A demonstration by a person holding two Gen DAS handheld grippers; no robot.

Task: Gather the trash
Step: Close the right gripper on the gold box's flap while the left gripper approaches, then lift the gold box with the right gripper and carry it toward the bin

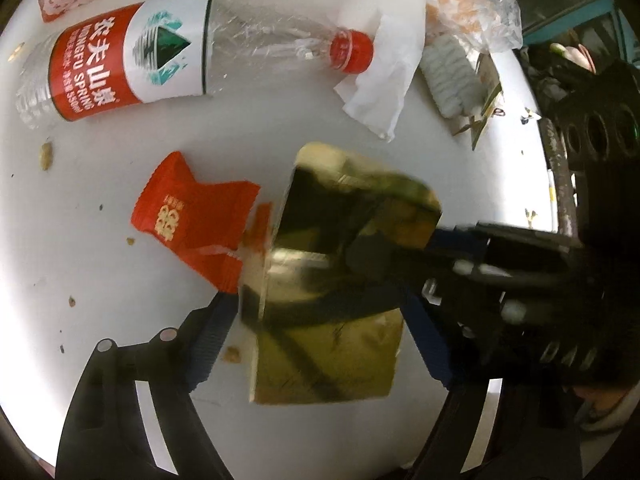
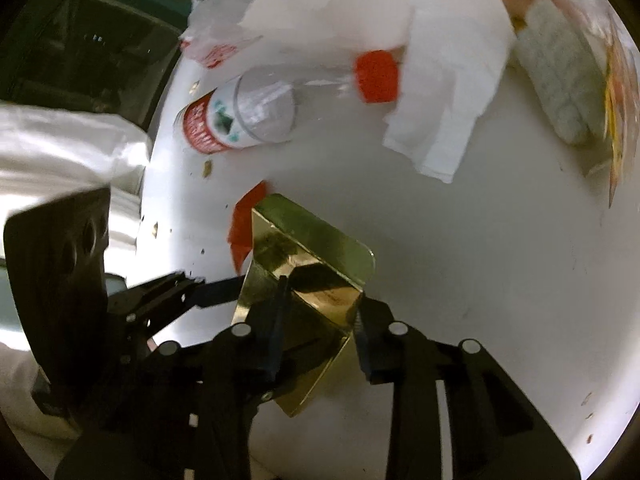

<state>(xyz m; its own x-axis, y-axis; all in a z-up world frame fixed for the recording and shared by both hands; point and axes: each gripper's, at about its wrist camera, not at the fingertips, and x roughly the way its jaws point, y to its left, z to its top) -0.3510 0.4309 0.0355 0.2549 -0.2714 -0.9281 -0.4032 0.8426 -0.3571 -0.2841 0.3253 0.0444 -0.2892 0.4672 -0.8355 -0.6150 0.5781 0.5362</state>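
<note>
A shiny gold box with its flap standing open sits on the white table, near the middle of the clutter. The left gripper straddles it with fingers spread wide, one blue-padded finger on the box's left side and the other on its right; the pads do not appear to press on it. The right gripper comes in from the right, and its fingers are drawn in close around the lower edge of the box's gold flap, pinching it.

Just left of the box, partly tucked behind it, lies a red wrapper with gold print. Farther off, a clear plastic bottle with a red-and-white label and a red cap lies on its side. A crumpled white napkin lies beside the cap, touching it. To the far right sit a white ridged sponge-like piece and a thin plastic bag. Small crumbs dot the table. A white sleeve shows at the left edge of the right wrist view.
</note>
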